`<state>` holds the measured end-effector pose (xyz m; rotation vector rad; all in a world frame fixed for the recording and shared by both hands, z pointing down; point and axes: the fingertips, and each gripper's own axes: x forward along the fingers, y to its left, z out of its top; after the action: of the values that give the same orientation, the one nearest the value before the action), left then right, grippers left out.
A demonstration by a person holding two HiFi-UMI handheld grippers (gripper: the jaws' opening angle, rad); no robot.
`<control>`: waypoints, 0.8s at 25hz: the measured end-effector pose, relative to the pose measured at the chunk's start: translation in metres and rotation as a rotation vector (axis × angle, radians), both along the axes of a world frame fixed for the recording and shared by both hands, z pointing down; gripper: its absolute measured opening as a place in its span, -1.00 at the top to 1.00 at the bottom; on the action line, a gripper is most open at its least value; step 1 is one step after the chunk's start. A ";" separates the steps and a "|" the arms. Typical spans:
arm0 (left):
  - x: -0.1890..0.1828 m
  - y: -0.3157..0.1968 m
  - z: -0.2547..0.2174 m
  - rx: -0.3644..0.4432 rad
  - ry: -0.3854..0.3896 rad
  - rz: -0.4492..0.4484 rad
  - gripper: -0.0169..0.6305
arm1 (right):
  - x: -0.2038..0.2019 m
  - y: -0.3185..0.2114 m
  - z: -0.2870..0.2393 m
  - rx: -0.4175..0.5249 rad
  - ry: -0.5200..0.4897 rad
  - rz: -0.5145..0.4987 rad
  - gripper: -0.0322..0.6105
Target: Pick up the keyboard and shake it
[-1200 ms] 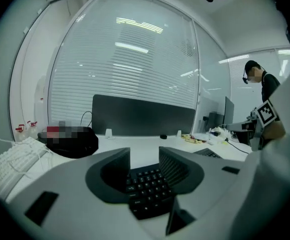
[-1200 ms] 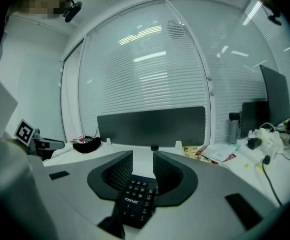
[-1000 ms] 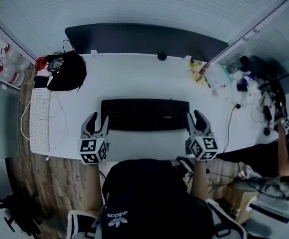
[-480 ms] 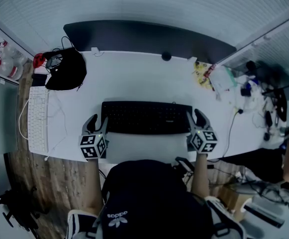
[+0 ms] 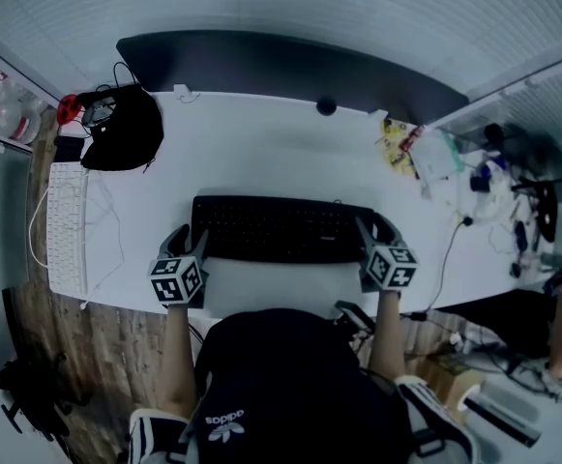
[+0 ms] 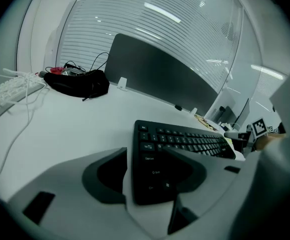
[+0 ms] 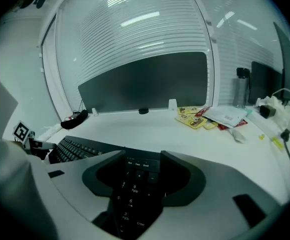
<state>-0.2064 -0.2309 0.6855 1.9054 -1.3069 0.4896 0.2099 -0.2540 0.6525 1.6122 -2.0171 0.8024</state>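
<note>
A black keyboard (image 5: 281,228) lies flat on the white table (image 5: 261,153), near its front edge. My left gripper (image 5: 190,236) is at the keyboard's left end. In the left gripper view that end (image 6: 152,159) sits between the opening jaws (image 6: 145,156), with a strip of table showing beside the left jaw. My right gripper (image 5: 375,228) is at the right end. The number-pad end (image 7: 130,189) lies between its opening jaws (image 7: 142,159). Neither pair of pads presses on the keyboard.
A white keyboard (image 5: 68,225) with its cable lies at the table's left edge. A black bag (image 5: 124,133) sits at the back left, a dark panel (image 5: 281,66) along the back. Packets and papers (image 5: 406,143) lie at the back right, with cables and clutter (image 5: 493,172) beyond.
Both grippers' jaws have spread wider around the keyboard's ends. The keyboard stays flat on the table. The head camera has tipped slightly.
</note>
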 end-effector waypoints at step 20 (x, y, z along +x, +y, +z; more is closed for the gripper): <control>0.003 0.000 0.010 -0.061 0.012 -0.024 0.35 | 0.007 0.007 0.024 -0.122 -0.307 0.079 0.28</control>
<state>-0.2034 -0.2313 0.6952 1.8379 -1.2908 0.5000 0.2166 -0.2466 0.6764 1.5857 -2.0683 1.2430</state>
